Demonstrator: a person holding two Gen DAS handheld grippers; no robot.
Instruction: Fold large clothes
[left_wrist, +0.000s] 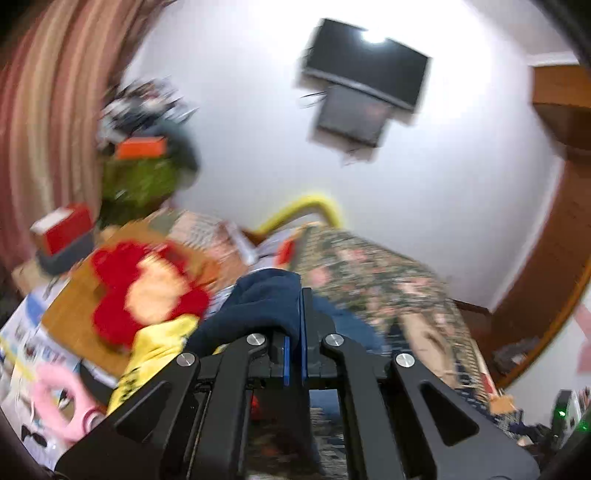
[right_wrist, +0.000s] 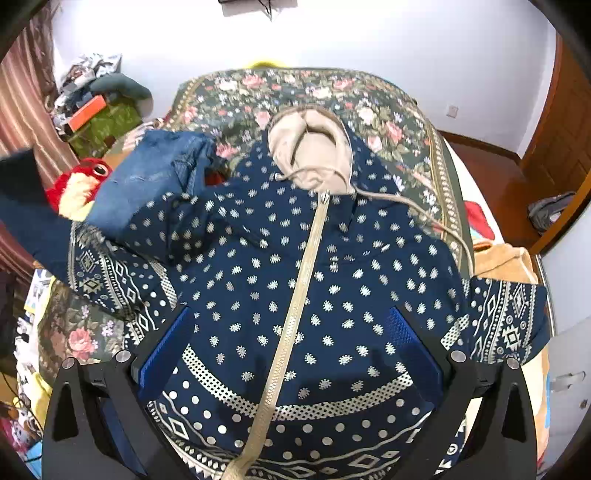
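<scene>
A navy hoodie (right_wrist: 295, 266) with a white pattern, a beige zipper and a beige-lined hood (right_wrist: 314, 147) lies front up on the floral bedspread (right_wrist: 295, 88). My right gripper (right_wrist: 290, 347) hovers open over its lower front, one blue finger (right_wrist: 166, 347) on each side of the zipper. The hoodie's left sleeve (right_wrist: 110, 273) rises off the bed toward the left edge of the view. In the blurred left wrist view, my left gripper (left_wrist: 293, 332) is shut on a plain navy fold of that sleeve (left_wrist: 255, 302), lifted high above the bed.
Folded jeans (right_wrist: 159, 173) and a red plush toy (right_wrist: 77, 184) lie beside the raised sleeve. A tan garment (right_wrist: 506, 262) sits at the bed's right edge. Clutter and boxes (right_wrist: 92, 110) pile up at the left wall by a curtain. A wooden door (right_wrist: 565, 122) stands on the right.
</scene>
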